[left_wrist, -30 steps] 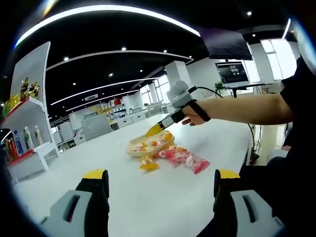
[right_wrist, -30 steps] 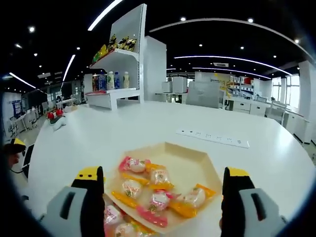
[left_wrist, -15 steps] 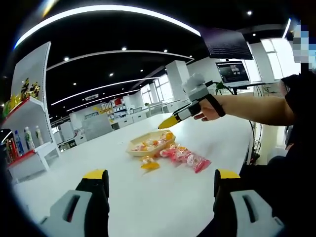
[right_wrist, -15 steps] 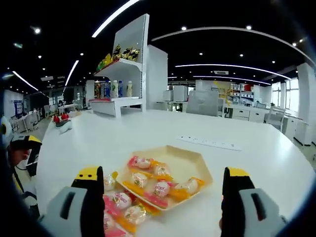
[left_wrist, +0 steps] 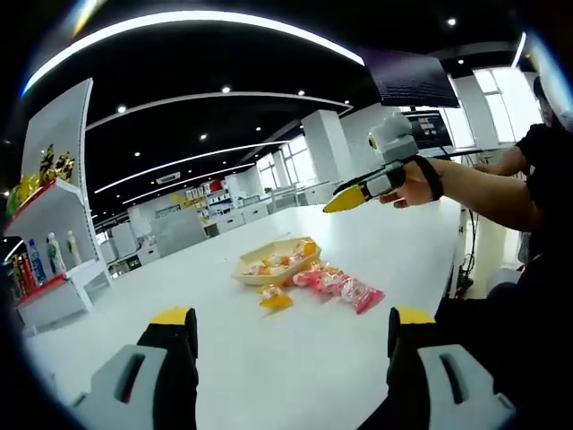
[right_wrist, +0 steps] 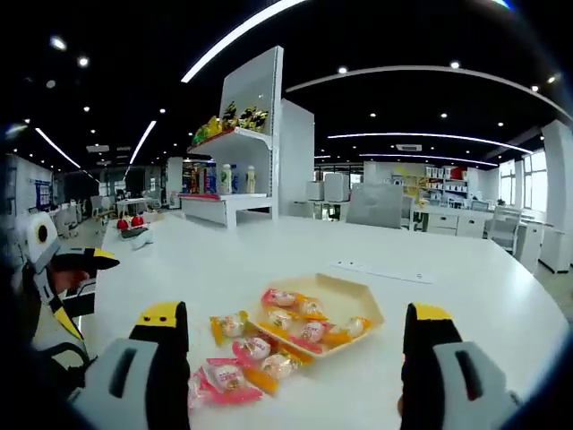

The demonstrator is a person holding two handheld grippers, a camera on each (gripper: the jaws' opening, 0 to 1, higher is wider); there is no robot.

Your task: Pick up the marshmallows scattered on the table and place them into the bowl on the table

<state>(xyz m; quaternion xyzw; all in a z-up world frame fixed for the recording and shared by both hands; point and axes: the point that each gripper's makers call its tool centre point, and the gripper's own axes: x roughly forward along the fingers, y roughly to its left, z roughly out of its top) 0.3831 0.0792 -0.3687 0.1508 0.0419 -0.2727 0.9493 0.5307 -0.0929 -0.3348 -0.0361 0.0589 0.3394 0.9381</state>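
Observation:
A shallow beige bowl (left_wrist: 285,265) (right_wrist: 363,299) sits mid-table with several wrapped marshmallows inside it. More wrapped marshmallows (left_wrist: 338,286) (right_wrist: 222,376) lie loose on the white table beside the bowl, among them an orange one (left_wrist: 274,301) and a pale one (right_wrist: 229,324). My left gripper (left_wrist: 288,327) stays low over the near table, open and empty, well short of the sweets. My right gripper (right_wrist: 295,315) is open and empty, raised above and behind the bowl. From the left gripper view, the right gripper (left_wrist: 356,191) hangs in the air in a person's hand.
A white power strip (right_wrist: 380,271) lies on the table beyond the bowl. A shelf unit with bottles and snacks (right_wrist: 235,170) (left_wrist: 43,242) stands past the table's far side. Small red objects (right_wrist: 131,224) rest at the far left. A person's arm (left_wrist: 483,188) reaches in from the right.
My right gripper has lifted up and drawn back from the bowl, so the bowl and sweets look smaller in its view. The left gripper has held still.

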